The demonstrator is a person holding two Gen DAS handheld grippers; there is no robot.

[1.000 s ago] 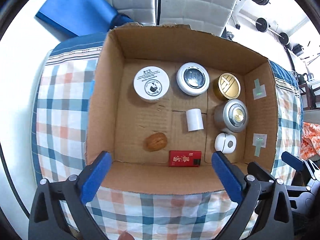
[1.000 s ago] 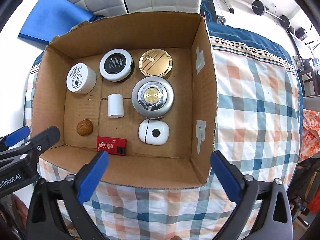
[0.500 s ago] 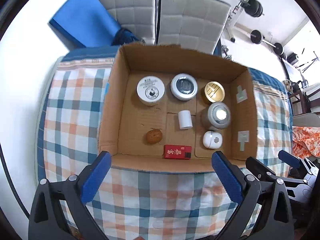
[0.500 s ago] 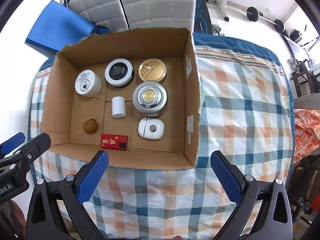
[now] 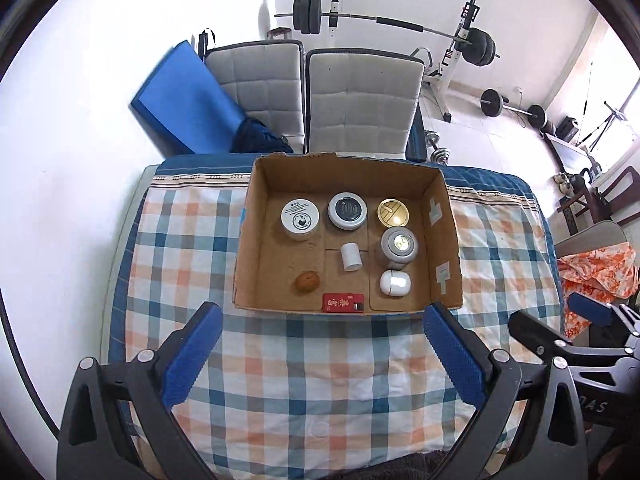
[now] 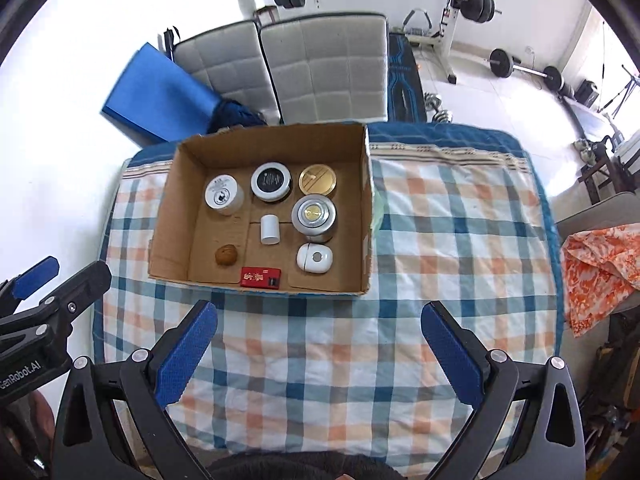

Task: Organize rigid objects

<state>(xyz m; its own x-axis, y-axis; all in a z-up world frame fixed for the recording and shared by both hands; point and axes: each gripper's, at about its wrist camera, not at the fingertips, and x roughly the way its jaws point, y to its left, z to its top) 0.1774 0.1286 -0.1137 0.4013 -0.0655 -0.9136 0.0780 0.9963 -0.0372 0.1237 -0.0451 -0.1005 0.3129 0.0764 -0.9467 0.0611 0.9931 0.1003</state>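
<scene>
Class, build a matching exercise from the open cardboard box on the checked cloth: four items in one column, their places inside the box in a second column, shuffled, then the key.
Items
1. walnut
2. red packet
3. gold-lidded tin
4. small white cylinder

Places in the cardboard box, seen from the left wrist view
A. far right corner
B. against the near wall
C. middle of the floor
D. near left, apart from the jars

Pairs: 1-D, 2-B, 3-A, 4-C
</scene>
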